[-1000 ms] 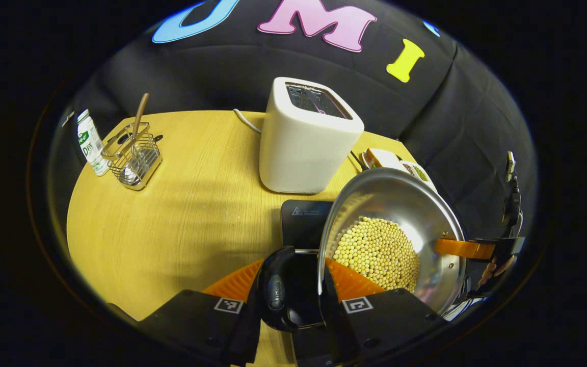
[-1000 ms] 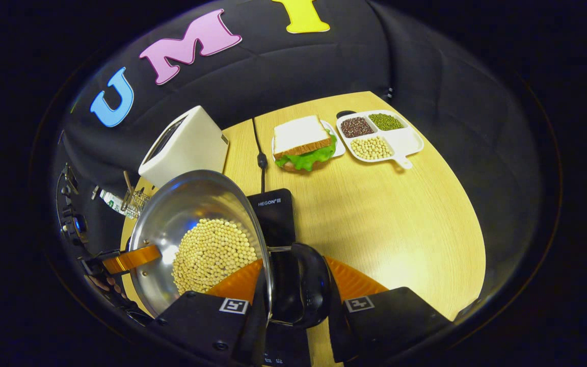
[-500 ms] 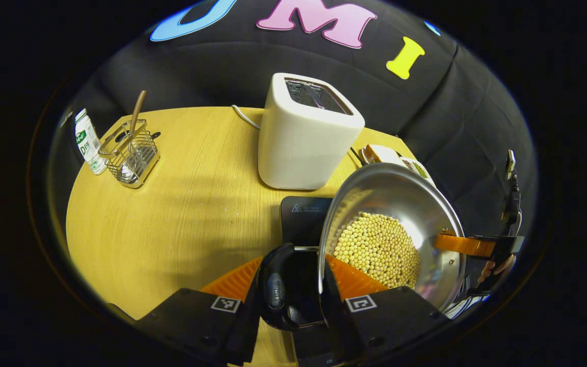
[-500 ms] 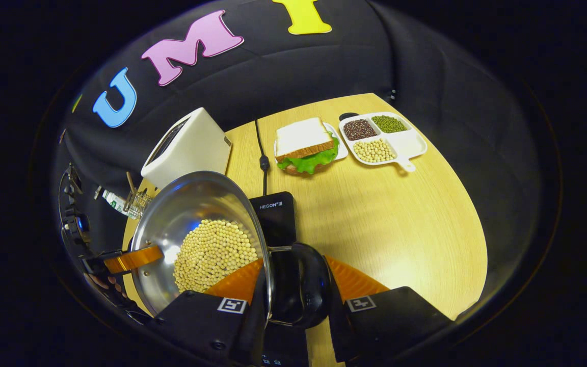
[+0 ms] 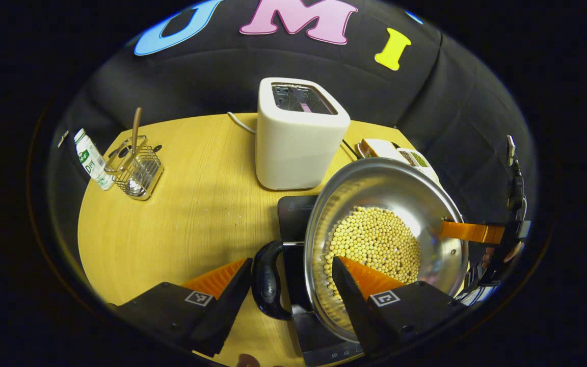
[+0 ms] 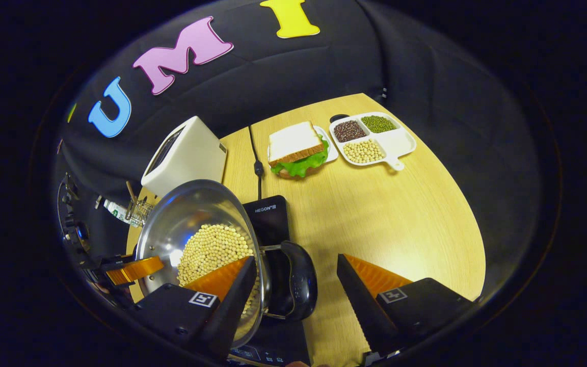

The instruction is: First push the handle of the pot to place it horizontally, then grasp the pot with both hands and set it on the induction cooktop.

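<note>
The pot (image 5: 385, 239) full of beans sits on the cooktop (image 5: 296, 219) just in front of the toaster (image 5: 298, 137). Both grippers' fingers are spread wide, gripping nothing. Looks heavy, slick steel, so grab its black side handles (image 6: 296, 280)

Pot (image 5: 385, 229) on cooktop (image 5: 296, 216), before toaster (image 5: 298, 135); my fingers flank each handle (image 5: 268, 280), apart.

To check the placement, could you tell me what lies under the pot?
The pot sits over the black induction cooktop, whose edges show beside it. The cooktop's middle is covered by the pot.
</note>
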